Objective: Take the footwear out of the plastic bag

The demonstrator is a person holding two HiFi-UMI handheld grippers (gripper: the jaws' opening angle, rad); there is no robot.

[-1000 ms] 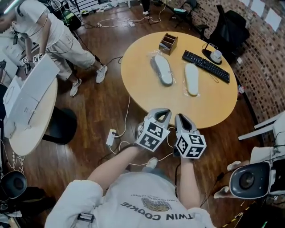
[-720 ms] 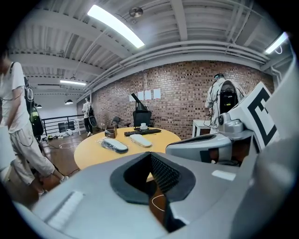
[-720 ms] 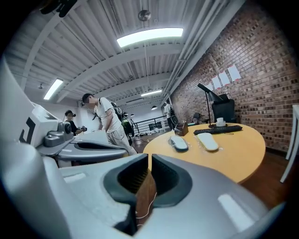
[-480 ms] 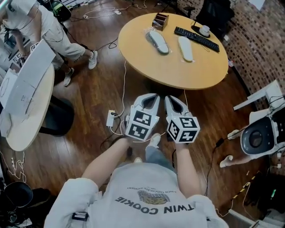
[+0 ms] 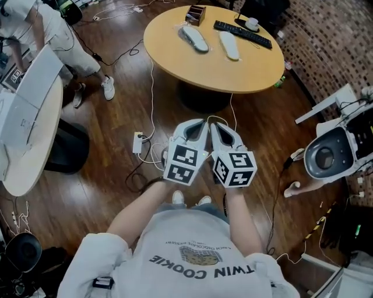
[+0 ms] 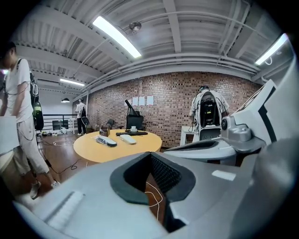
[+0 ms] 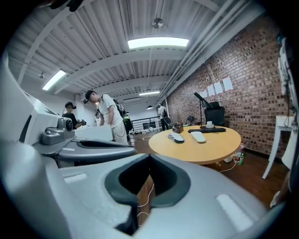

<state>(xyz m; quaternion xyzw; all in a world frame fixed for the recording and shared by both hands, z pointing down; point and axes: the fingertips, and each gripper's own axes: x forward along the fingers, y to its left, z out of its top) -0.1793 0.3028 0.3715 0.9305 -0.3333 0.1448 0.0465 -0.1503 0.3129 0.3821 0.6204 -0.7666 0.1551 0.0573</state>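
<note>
Two pale, flat pieces of footwear in clear plastic bags [image 5: 194, 38] [image 5: 229, 45] lie on the round wooden table [image 5: 233, 73]; the same pair appears far off as the left bagged piece [image 6: 106, 141] and the right one [image 7: 198, 137]. Both grippers hover side by side over the wooden floor, well short of the table. My left gripper [image 5: 200, 122] [image 6: 149, 155] is shut with nothing in it. My right gripper [image 5: 215, 124] [image 7: 149, 163] has just been closing and is shut, with nothing between its jaws.
A black keyboard [image 5: 242, 34], a wooden box [image 5: 195, 13] and a mug [image 5: 252, 23] share the table. A power strip [image 5: 138, 142] and cables lie on the floor ahead. A white table [image 5: 26, 134] and a person [image 5: 55, 35] stand left; a white machine [image 5: 326, 154] stands right.
Both grippers have drawn back together from the table's near edge to over the open floor. The table and the bagged footwear now sit farther away.
</note>
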